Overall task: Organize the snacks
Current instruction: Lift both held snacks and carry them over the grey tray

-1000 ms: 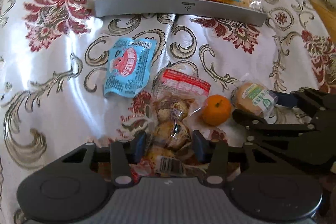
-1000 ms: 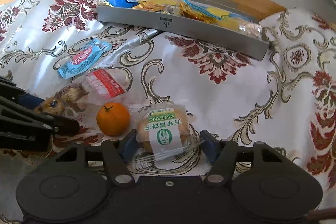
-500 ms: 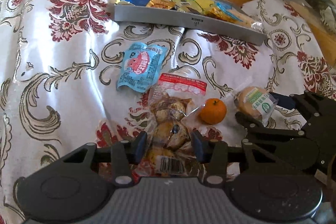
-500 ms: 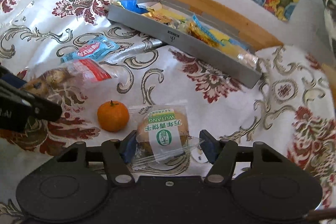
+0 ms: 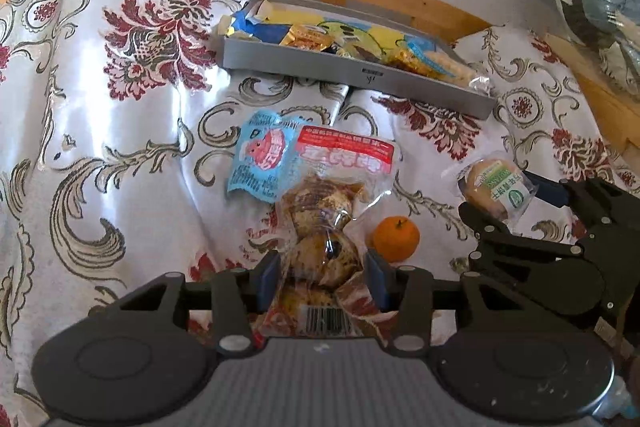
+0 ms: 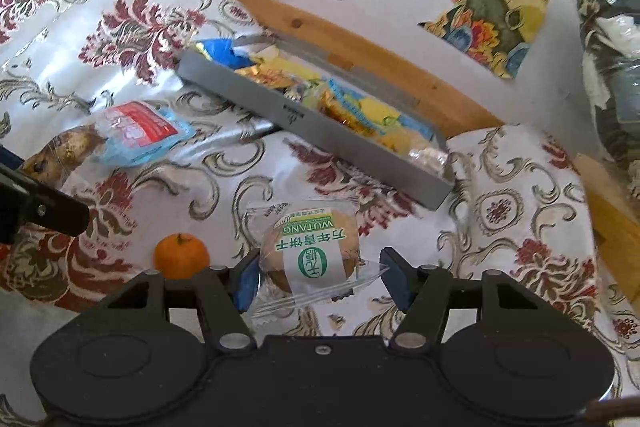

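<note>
Snack bag (image 5: 324, 227) pinched in left tool (image 5: 322, 277), wrapped cake (image 6: 312, 251) pinched in right tool (image 6: 320, 277), both raised above cloth (image 5: 120, 155).

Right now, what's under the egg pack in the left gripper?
The blue snack packet, its right part covered by the egg pack held in the left gripper. Cloth directly beneath is hidden.

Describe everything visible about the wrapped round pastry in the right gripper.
The wrapped pastry is a round, golden-brown cake sealed in a clear plastic wrapper with a crimped edge. A white and green label band with Chinese characters, "WUTANG" and a round green logo runs across it. It sits between the right gripper's blue-padded fingers, which close on the wrapper's edges. It looks lifted off the floral cloth, beside the tangerine, with the grey snack tray beyond.
</note>
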A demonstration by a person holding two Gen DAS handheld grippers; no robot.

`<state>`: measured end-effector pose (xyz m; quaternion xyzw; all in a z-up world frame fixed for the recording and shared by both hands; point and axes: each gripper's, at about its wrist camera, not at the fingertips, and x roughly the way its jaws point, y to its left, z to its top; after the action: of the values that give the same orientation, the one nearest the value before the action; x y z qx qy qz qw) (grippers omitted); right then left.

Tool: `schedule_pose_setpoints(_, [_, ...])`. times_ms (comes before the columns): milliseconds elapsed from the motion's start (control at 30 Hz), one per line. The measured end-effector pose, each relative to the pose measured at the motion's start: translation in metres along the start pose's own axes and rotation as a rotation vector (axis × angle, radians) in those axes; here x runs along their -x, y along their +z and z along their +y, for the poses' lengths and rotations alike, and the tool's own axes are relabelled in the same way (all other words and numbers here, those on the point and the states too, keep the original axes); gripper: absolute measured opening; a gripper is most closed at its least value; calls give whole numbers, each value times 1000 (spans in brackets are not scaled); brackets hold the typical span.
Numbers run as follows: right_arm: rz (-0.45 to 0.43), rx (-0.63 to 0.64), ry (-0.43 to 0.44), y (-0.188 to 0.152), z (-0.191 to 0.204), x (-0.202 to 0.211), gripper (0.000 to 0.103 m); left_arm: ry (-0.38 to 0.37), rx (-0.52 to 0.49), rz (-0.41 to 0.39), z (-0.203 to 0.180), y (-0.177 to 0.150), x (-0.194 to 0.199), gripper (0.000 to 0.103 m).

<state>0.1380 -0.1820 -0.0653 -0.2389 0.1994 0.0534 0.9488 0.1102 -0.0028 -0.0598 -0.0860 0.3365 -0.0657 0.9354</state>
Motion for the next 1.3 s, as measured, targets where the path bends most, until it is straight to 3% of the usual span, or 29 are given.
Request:
schedule_pose_setpoints(500, [-95,-140,-43,14,-27,9,64,-45,62,33,-2,17,2,49])
schedule_pose_setpoints(967, [-159,-193,-46,22,-38,15,64,-48,59,-22,-9,47,10,49])
schedule_pose_setpoints(1300, [-255,-201,-12,45,-48,7,64,17,47,-80,-20,104,-5,49])
